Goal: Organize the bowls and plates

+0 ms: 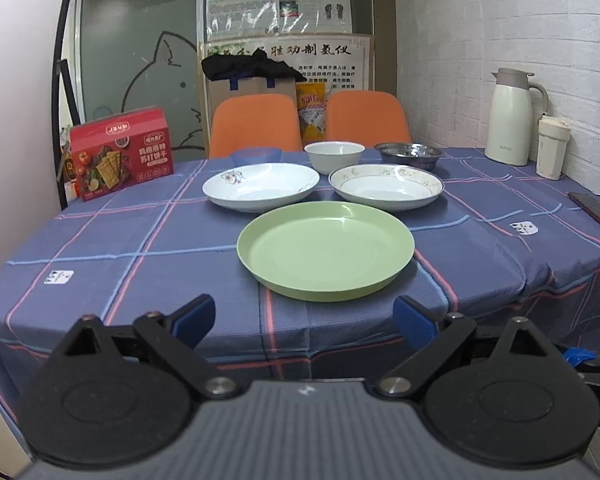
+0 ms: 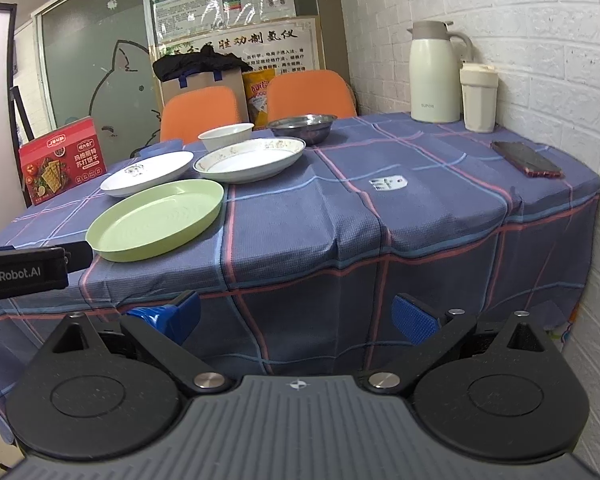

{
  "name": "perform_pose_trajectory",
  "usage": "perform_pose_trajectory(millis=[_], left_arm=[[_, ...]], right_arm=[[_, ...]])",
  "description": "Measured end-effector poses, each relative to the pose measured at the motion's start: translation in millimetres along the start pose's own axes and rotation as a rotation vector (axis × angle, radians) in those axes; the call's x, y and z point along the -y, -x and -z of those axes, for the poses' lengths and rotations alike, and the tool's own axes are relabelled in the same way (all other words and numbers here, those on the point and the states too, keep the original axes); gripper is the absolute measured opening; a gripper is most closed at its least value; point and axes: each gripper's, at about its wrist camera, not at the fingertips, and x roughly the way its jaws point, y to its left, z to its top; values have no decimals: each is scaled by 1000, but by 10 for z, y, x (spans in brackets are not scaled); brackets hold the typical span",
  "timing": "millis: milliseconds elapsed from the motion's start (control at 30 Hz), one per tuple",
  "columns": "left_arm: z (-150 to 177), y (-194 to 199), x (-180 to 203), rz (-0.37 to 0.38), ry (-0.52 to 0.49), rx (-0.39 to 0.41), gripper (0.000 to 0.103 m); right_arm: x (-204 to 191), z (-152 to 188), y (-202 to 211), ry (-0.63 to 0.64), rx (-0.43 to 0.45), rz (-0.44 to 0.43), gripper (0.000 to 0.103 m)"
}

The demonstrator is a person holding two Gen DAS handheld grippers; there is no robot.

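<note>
Table draped in blue plaid cloth (image 1: pixel 148 240), seen from the near edge. Far left: red cardboard cracker box (image 1: pixel 121 153), upright. Next, translucent blue bowl (image 1: pixel 256 155) at the back, white floral-print plate (image 1: pixel 261 186) just in front of it. Centre front: round pale green plastic plate (image 1: pixel 325 250), nearest the edge, empty, its far rim just short of both white plates. Behind it, white ceramic bowl (image 1: pixel 334 156); to the right, white gold-rimmed plate (image 1: pixel 386 186), then shallow stainless steel bowl (image 1: pixel 410 155) at the back. Further right, against white brick wall: cream thermos jug (image 1: pixel 510 120), cream lidded tumbler (image 1: pixel 551 148), dark phone (image 1: pixel 594 210) flat near the edge. Two orange chair backs (image 1: pixel 256 124) beyond the table. Left gripper (image 1: pixel 304 316) short of the table edge, blue-padded jaws spread wide, nothing between, aimed at green plate. Right gripper (image 2: pixel 296 318) lower, off to the right, facing the hanging cloth, jaws likewise wide apart and empty.
</note>
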Motion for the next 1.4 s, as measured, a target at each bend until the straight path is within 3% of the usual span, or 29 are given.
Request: perform_pose_trajectory(millis=[167, 400, 700, 867, 1067, 1200, 1400], left_arm=[[-96, -369, -153, 29, 23, -85, 94], [-473, -808, -687, 36, 145, -132, 94], [-697, -1603, -846, 72, 140, -277, 94], [-674, -1793, -733, 59, 53, -290, 94], [-707, -1832, -771, 93, 39, -303, 94], [-745, -1845, -781, 104, 41, -331, 94], [-727, -1830, -752, 132, 10, -326, 94]], right_arm=[[-13, -88, -263, -19, -48, -54, 90], [-388, -552, -846, 131, -67, -103, 90], [-723, -829, -1659, 200, -222, -145, 91], [-829, -867, -1739, 216, -225, -147, 90], [-774, -747, -1703, 234, -123, -179, 91], [-868, -926, -1784, 251, -221, -178, 90], [-926, -874, -1787, 294, -209, -234, 87]])
